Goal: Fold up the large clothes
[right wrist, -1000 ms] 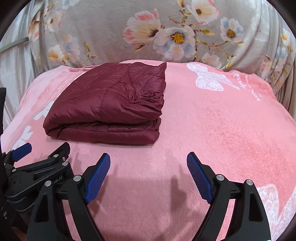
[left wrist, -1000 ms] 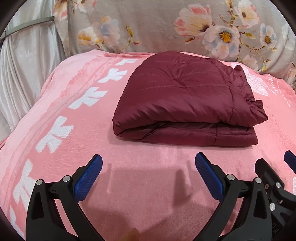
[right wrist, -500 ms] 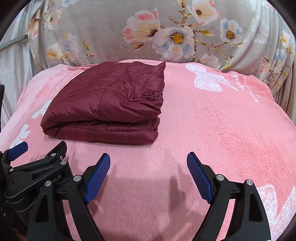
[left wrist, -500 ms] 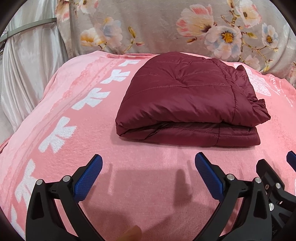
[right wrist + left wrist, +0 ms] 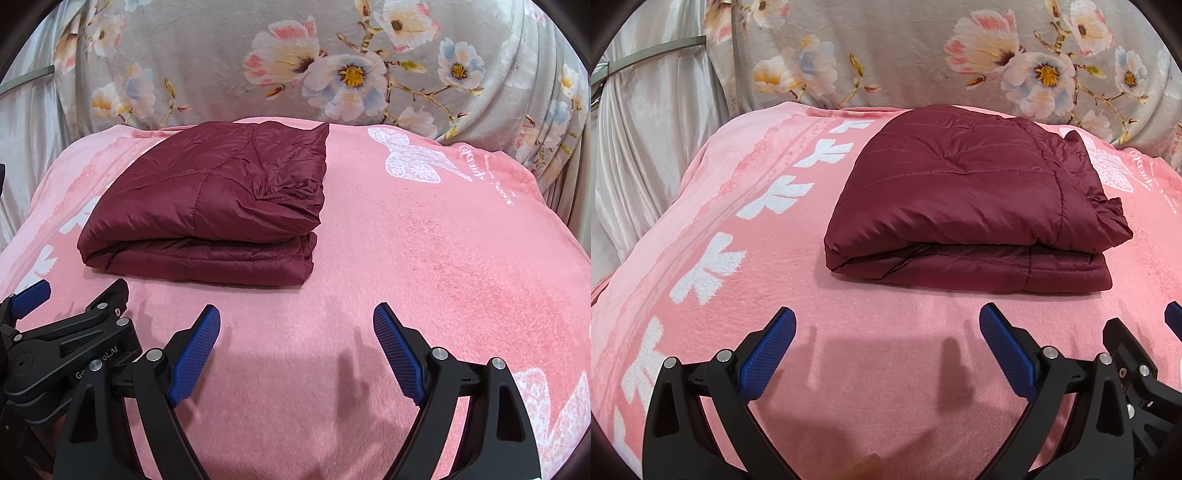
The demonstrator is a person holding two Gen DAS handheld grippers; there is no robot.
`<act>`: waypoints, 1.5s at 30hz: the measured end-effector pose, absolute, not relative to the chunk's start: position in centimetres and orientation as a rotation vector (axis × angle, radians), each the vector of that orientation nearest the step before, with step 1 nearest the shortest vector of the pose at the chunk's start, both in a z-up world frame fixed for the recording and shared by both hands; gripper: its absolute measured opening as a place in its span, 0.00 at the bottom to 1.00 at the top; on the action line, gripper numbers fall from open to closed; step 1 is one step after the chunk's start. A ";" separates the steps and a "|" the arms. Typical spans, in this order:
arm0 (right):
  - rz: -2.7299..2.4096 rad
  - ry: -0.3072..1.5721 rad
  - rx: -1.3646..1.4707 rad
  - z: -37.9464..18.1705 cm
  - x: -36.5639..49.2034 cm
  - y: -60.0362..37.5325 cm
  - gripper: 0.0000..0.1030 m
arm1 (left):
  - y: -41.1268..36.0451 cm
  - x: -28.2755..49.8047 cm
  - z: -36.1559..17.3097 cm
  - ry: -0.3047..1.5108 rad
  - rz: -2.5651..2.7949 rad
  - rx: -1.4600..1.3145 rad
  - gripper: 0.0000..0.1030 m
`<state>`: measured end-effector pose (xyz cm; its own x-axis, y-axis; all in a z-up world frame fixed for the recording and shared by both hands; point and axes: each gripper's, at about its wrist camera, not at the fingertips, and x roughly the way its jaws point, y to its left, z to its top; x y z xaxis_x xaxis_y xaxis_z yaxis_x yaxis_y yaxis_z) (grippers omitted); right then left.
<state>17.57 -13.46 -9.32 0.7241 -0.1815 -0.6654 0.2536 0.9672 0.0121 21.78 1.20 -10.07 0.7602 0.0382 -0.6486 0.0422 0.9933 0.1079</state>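
Jacket (image 5: 975, 192) — maroon, quilted — lies folded in a compact stack on the pink blanket (image 5: 886, 369), toward its far edge, nearer the far left corner in the right view. Its layers sit flat and its edges are roughly squared. Left gripper (image 5: 886, 332) stands wide open over bare blanket, short of the jacket, holding nothing. Right gripper (image 5: 297, 328) is likewise wide open and empty — the two sit side by side near the front edge. Floral cover (image 5: 332, 66) hangs behind.

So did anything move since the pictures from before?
No, nothing visibly changed. The folded maroon jacket lies in the same spot on the pink blanket, and the left gripper and right gripper stay open, holding nothing.
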 end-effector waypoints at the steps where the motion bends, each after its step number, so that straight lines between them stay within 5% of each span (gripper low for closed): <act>1: -0.240 0.722 0.105 -9.3 17.6 -13.5 0.81 | 1.2 21.8 -10.0 0.707 -0.002 0.119 0.94; 45: -0.242 0.723 0.094 -9.3 17.5 -13.7 0.81 | 0.7 21.8 -10.2 0.708 -0.014 0.126 0.88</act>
<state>17.49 -13.67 -9.28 0.7237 -0.1864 -0.6644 0.2510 0.9680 0.0018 21.80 0.73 -10.20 0.7600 0.0298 -0.6492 0.0554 0.9923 0.1104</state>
